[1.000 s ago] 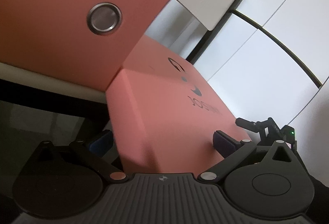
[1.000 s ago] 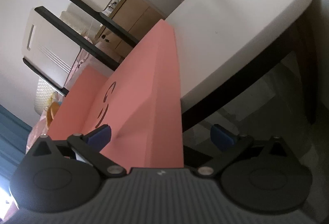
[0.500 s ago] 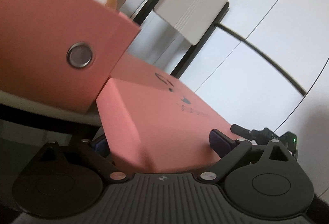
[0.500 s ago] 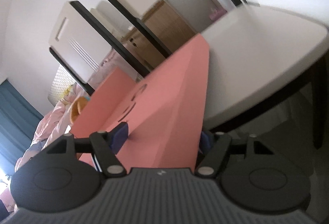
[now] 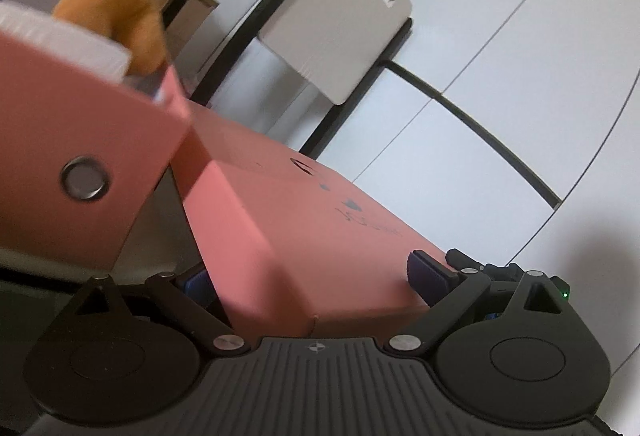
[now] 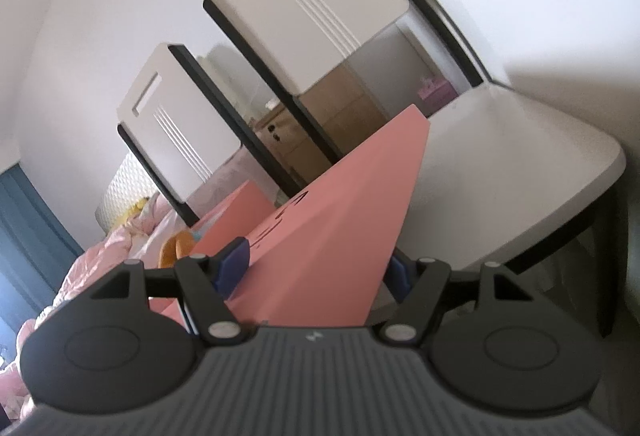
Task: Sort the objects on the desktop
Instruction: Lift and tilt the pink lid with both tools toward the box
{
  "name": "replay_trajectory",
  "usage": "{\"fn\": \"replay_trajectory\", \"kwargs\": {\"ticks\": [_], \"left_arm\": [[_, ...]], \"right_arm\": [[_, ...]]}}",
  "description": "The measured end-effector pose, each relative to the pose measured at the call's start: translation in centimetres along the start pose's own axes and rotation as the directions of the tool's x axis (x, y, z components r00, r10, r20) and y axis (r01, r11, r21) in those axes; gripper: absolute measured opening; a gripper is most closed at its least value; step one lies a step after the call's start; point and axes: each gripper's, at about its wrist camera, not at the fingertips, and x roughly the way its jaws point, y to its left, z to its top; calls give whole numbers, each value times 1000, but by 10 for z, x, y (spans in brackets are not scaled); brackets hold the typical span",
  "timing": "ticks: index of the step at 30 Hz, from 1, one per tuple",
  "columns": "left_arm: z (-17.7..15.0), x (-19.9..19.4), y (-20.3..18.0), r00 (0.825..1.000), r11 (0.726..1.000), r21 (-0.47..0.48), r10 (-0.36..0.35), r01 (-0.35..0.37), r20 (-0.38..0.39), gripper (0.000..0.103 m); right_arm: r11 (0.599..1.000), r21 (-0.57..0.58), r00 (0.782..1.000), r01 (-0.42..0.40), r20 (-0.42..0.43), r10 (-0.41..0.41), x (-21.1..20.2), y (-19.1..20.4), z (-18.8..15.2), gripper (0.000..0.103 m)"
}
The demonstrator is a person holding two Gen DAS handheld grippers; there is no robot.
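Note:
A flat pink lid (image 5: 280, 215) with dark printing on top is held off the table at both ends. My left gripper (image 5: 312, 282) is shut on one end, its blue pads pressed to the lid's sides. In the right wrist view the same lid (image 6: 340, 220) runs away from my right gripper (image 6: 316, 268), which is shut on the other end. To the left stands the open pink box (image 5: 60, 123) with a metal eyelet (image 5: 85, 177). An orange plush toy (image 5: 116, 19) and something white (image 5: 60, 35) stick out of it.
The beige table top (image 6: 500, 163) with its dark edge lies under and right of the lid. Behind stand white panels on black frames (image 6: 304, 7), a wooden drawer unit (image 6: 320, 131) and a bed with pink bedding (image 6: 100, 256). A blue curtain (image 6: 24, 220) hangs far left.
Both grippers have closed on the lid and risen with it. The pink box now sits lower in the left wrist view, and its orange toy has come into sight.

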Motion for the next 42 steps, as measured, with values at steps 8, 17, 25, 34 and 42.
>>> {"fn": "replay_trajectory", "kwargs": {"ticks": [8, 17, 25, 34, 42], "left_arm": [[29, 6, -24, 999, 995, 88, -39, 36, 26, 98], [63, -8, -27, 997, 989, 146, -39, 29, 61, 98], [89, -49, -11, 992, 988, 149, 17, -36, 128, 98], [105, -108, 20, 958, 983, 101, 126, -156, 257, 98], [108, -154, 51, 919, 968, 40, 223, -249, 326, 98]], "right_arm": [[1000, -11, 996, -23, 88, 24, -15, 6, 21, 70], [998, -13, 990, -64, 126, 65, 1, 26, 35, 70], [992, -23, 988, -123, 89, 125, 45, 64, 38, 70], [977, -42, 978, -209, 1, 209, 117, 116, 32, 70], [961, -45, 959, -272, -99, 267, 181, 155, 14, 70]]}}
